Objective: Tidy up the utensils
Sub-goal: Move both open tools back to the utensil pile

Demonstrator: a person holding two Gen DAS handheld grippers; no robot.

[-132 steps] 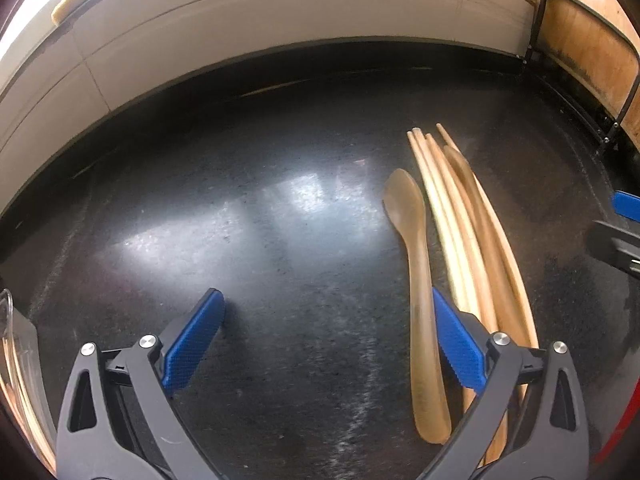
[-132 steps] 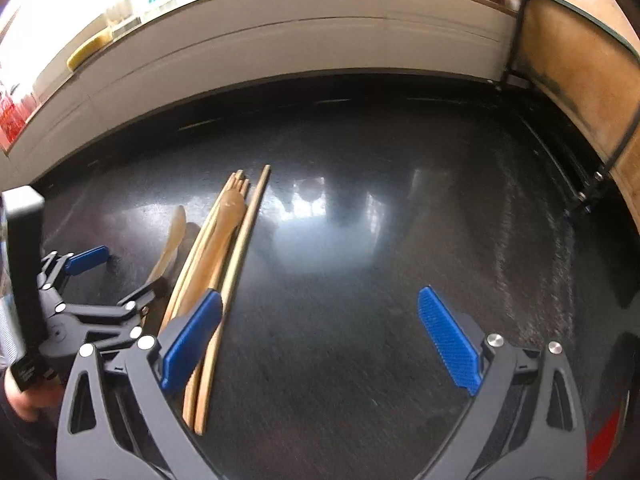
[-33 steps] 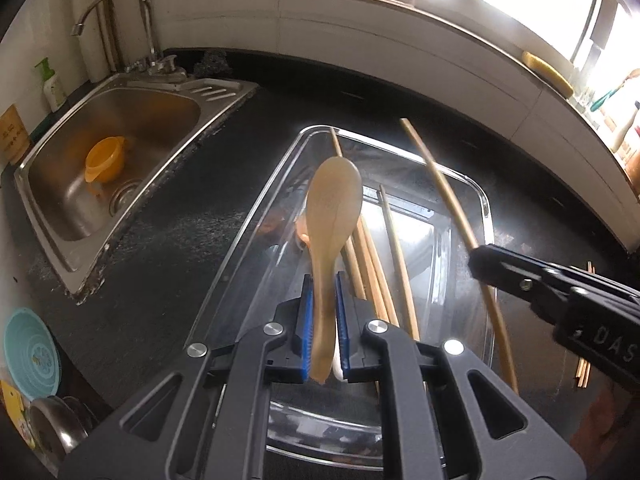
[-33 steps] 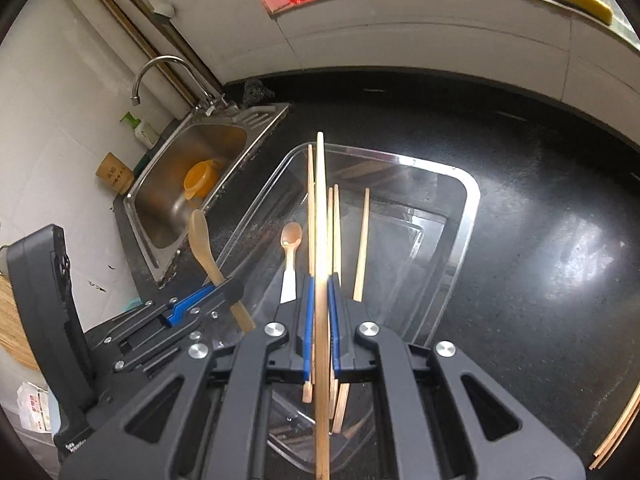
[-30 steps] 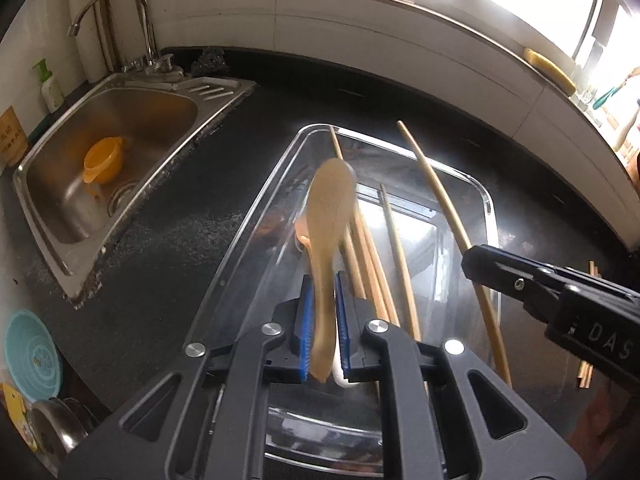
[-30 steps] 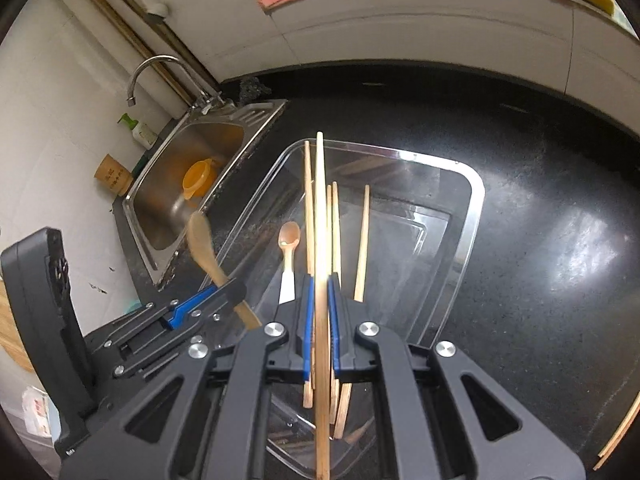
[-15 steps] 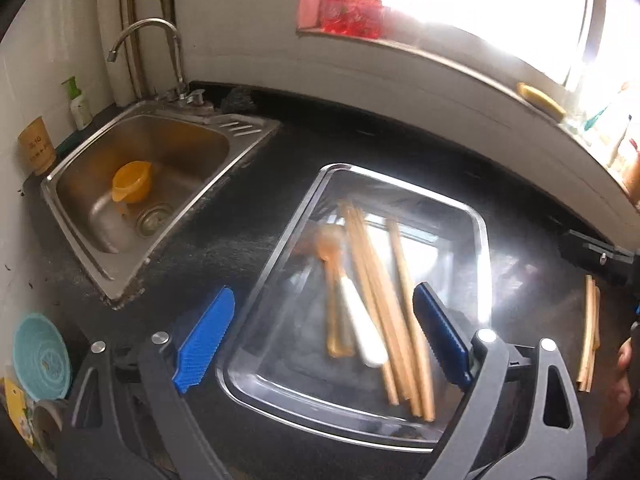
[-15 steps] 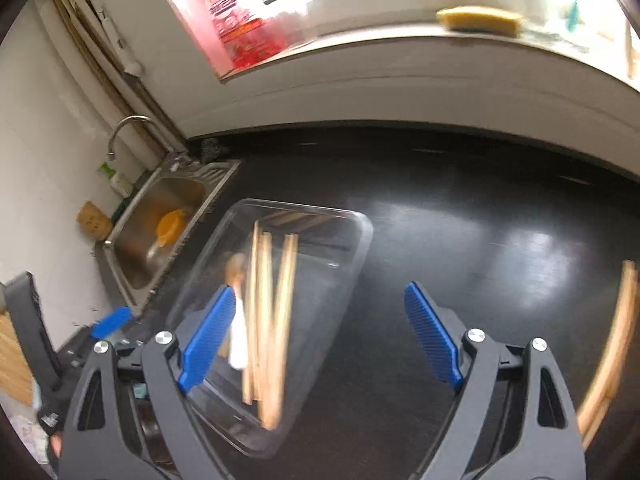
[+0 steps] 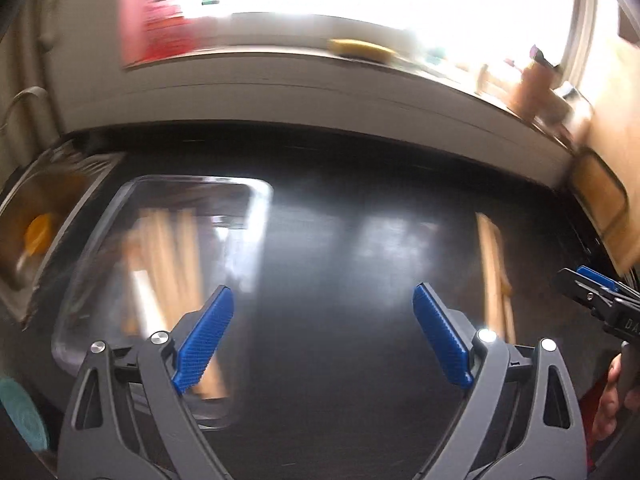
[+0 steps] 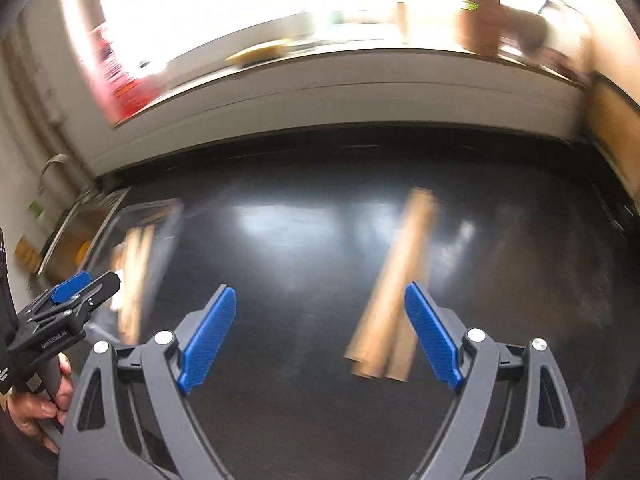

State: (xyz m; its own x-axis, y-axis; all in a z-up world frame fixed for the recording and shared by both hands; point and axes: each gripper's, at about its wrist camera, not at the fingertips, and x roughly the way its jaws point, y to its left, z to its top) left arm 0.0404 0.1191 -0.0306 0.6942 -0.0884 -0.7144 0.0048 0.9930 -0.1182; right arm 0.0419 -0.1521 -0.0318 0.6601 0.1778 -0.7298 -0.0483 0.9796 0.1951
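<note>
Stood with both claws spread wide and empty: left gripper (image 9: 322, 332), right gripper (image 10: 320, 332). Saw remaining wooden utensils (image 10: 394, 280) lying on the dark counter (image 10: 300, 240), just ahead of the right jaws; clear tray (image 9: 256, 236) off to the left, already holding several pieces. Judged best to straddle one piece mid-length, squarely, before closing.

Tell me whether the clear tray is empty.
Not empty. The clear tray holds blurred wooden sticks; more sticks lie outside on the counter.
</note>
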